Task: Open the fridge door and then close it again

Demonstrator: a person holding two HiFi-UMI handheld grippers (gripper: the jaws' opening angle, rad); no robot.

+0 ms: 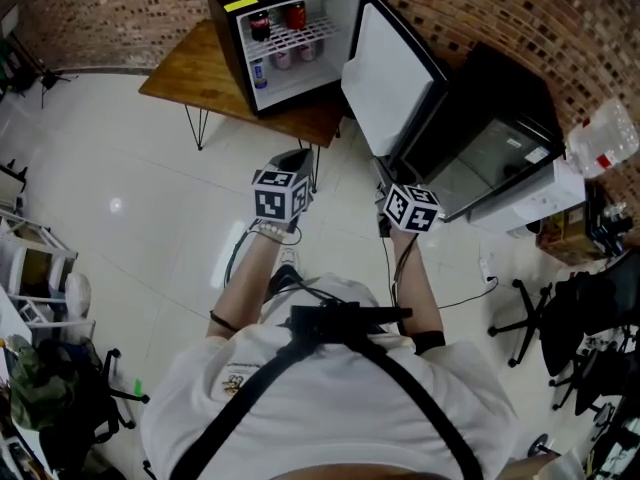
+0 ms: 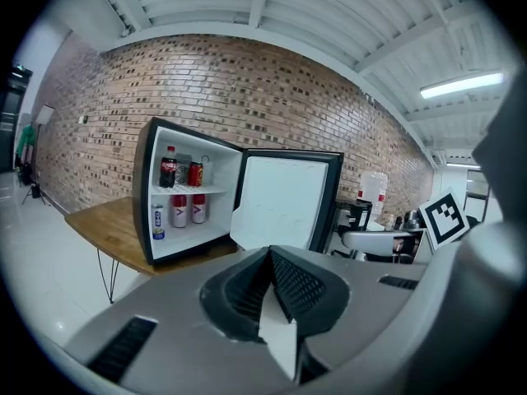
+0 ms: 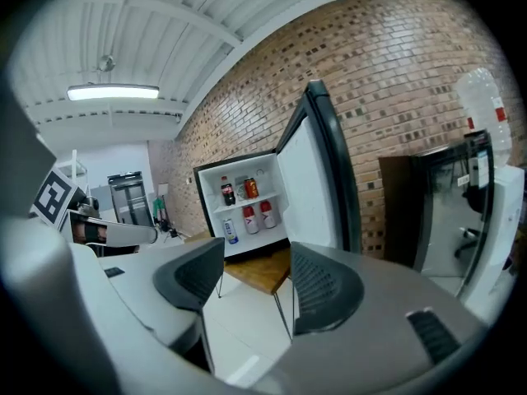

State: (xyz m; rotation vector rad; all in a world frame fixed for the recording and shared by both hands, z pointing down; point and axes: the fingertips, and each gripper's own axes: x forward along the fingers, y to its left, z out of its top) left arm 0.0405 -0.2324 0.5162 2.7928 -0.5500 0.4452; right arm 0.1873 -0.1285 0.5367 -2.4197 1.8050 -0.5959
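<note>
A small black mini fridge (image 1: 232, 43) with a white interior stood on a brown wooden table with thin black hairpin legs (image 1: 185, 78), set against a red-brown brick wall (image 1: 120, 13). Its black-edged, white-lined door (image 1: 388, 76) hung wide open, swung out to the right side of the cabinet in the head view, with its free edge out past the table's front edge. Inside, a dark cola bottle (image 2: 168, 168) and a red can (image 2: 195, 173) sat on the upper white wire shelf, while two red-and-white cans (image 2: 188, 210) and a blue-and-white can (image 2: 158, 220) stood on the fridge floor below. The person stood on the glossy white tiled floor (image 1: 130, 208), well back from the table, with both tools raised toward the fridge and touching nothing. The grey left gripper (image 2: 276, 290) had its ribbed black pads pressed together with nothing between them. The grey right gripper (image 3: 255, 282) held its jaws wide apart, the gap between them empty, showing only table and floor beyond. A black glass-fronted cabinet (image 1: 490, 153) stood just to the right of the open door.
</note>
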